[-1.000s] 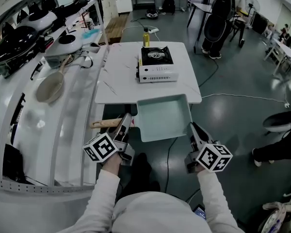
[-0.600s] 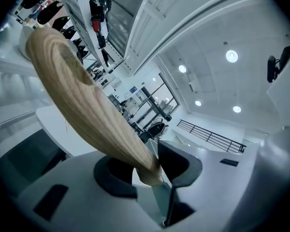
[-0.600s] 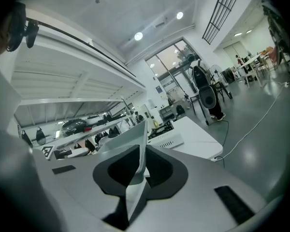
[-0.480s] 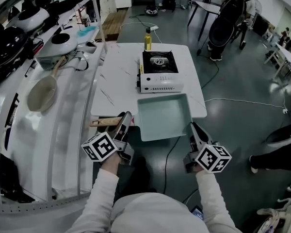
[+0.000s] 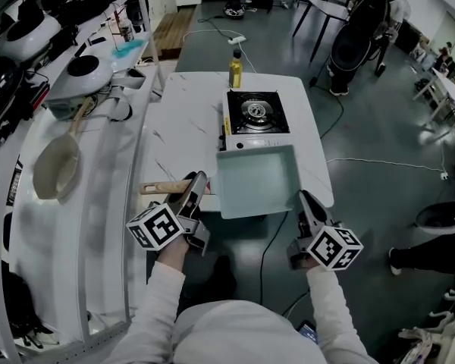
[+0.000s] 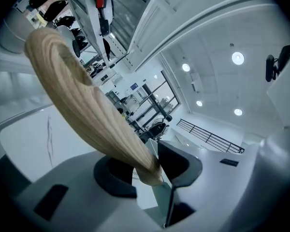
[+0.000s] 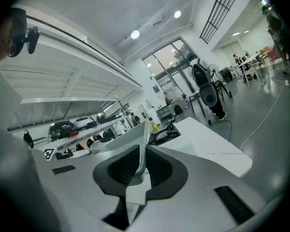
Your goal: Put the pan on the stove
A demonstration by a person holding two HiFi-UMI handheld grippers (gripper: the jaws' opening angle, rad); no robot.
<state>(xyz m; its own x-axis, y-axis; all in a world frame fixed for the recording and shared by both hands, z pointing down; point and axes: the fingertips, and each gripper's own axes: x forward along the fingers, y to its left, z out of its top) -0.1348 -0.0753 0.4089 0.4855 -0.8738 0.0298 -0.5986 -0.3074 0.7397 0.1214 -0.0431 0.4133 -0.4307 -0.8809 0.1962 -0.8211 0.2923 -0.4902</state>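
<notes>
A square pale-green pan [image 5: 256,180] with a wooden handle [image 5: 165,188] hangs level over the near edge of the white table [image 5: 183,131]. Its far rim reaches the front of the portable gas stove [image 5: 255,120]. My left gripper [image 5: 196,185] is shut on the wooden handle [image 6: 82,105], which runs out between the jaws in the left gripper view. My right gripper [image 5: 304,202] is shut on the pan's right rim [image 7: 141,153], a thin wall standing between the pads. The stove [image 7: 165,133] shows just beyond that rim, its burner bare.
A yellow bottle [image 5: 235,70] stands behind the stove. On the long white counter [image 5: 98,203] at the left lie a beige frying pan [image 5: 54,167] and cookers [image 5: 82,70]. A cable [image 5: 379,164] crosses the floor, and a person's foot [image 5: 425,258] shows at the right.
Both grippers and the pan have moved forward toward the stove. The pan's far rim now reaches the stove's front, where a gap showed before.
</notes>
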